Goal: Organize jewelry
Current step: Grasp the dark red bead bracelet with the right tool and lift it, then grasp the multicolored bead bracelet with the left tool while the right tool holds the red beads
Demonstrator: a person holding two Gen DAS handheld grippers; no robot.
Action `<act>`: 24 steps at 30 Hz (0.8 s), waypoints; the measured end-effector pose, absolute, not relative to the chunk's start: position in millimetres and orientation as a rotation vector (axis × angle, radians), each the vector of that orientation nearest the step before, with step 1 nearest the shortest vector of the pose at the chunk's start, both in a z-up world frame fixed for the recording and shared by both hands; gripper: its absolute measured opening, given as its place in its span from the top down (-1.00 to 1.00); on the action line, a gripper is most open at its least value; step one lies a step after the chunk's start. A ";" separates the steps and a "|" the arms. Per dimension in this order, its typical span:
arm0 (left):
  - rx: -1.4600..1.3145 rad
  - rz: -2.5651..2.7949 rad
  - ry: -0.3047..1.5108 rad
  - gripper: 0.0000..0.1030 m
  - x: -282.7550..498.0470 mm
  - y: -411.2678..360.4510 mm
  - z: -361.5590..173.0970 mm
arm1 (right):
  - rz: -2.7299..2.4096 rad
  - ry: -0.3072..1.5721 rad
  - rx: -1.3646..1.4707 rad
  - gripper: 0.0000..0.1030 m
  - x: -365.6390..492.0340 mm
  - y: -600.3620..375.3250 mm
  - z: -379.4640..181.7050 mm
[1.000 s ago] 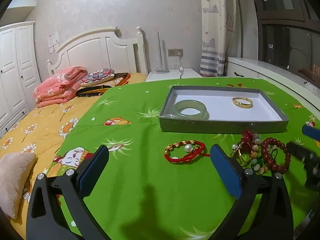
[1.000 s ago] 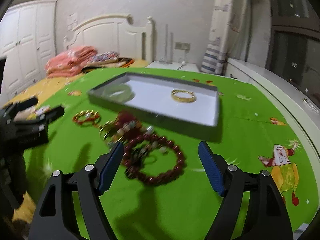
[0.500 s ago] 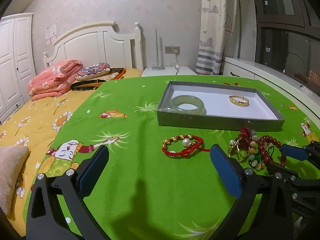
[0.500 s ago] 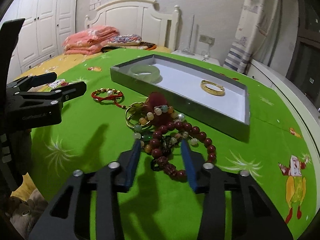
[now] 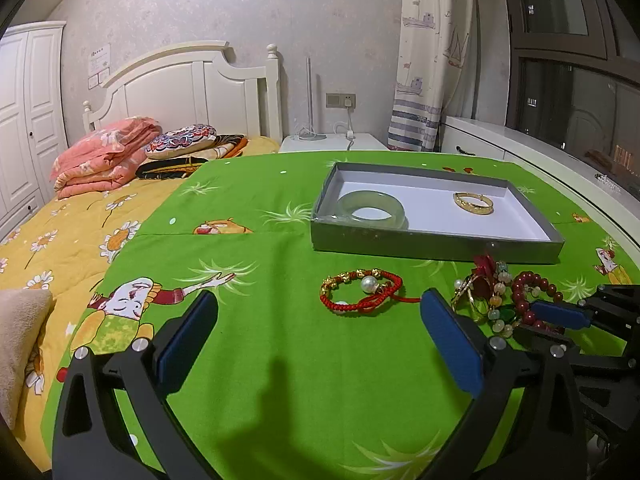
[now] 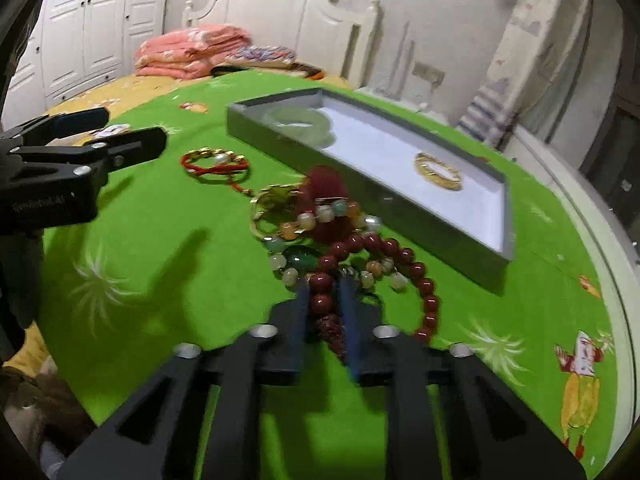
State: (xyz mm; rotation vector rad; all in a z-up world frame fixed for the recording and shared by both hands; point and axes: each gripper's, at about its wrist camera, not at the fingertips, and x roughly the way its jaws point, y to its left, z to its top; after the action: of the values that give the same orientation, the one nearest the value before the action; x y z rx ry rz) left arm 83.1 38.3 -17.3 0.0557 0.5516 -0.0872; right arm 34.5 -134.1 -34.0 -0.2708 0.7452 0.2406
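The right gripper (image 6: 325,304) reaches low over a green bedspread (image 5: 280,360), its blue fingers pinched on a dark red bead bracelet (image 6: 374,246) lying tangled in a jewelry pile (image 6: 316,216). The left gripper (image 5: 320,340) hovers level to the left, fingers spread wide and holding nothing. A red cord bracelet (image 5: 362,290) lies just beyond it. Farther back, a gray tray (image 5: 432,246) holds a jade bangle (image 5: 372,209) and a gold bangle (image 5: 473,202).
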 end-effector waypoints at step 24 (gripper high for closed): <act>0.129 -0.105 0.598 -0.90 85.6 19.9 -18.6 | 0.270 0.527 0.032 0.74 -19.7 -208.4 13.3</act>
State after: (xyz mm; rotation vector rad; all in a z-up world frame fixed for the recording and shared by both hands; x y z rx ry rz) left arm 85.6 19.9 -18.6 0.1289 0.5984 -0.1050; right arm -19.7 -208.4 13.3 0.0315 0.5267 0.2704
